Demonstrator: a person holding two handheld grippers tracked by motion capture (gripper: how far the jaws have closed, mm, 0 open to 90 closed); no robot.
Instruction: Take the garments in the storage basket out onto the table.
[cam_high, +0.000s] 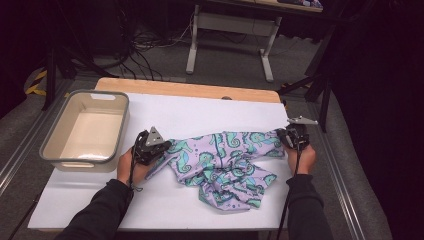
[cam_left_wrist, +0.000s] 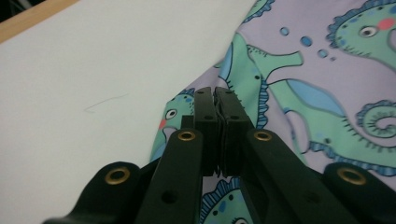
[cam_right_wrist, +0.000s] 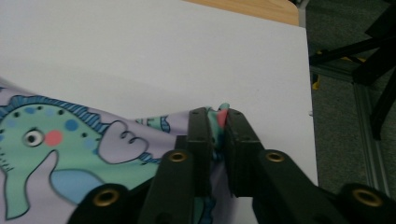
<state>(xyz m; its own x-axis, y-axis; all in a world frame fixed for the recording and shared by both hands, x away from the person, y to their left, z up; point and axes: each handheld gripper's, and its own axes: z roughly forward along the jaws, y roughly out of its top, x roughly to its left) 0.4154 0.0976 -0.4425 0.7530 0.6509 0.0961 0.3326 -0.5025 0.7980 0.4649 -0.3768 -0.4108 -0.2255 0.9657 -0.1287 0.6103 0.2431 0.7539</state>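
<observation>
A lilac cloth printed with green seahorses lies bunched across the middle of the white table cover. My left gripper sits at the cloth's left end. In the left gripper view its jaws are shut together with a thin edge of the cloth pinched between them. My right gripper is at the cloth's far right corner. In the right gripper view a fold of cloth pokes up between its shut jaws. The upper hem runs between the two grippers.
A beige tub with a grey rim stands empty at the table's left. The right edge of the table lies just beyond my right gripper, with a metal rail below. A wooden strip borders the back.
</observation>
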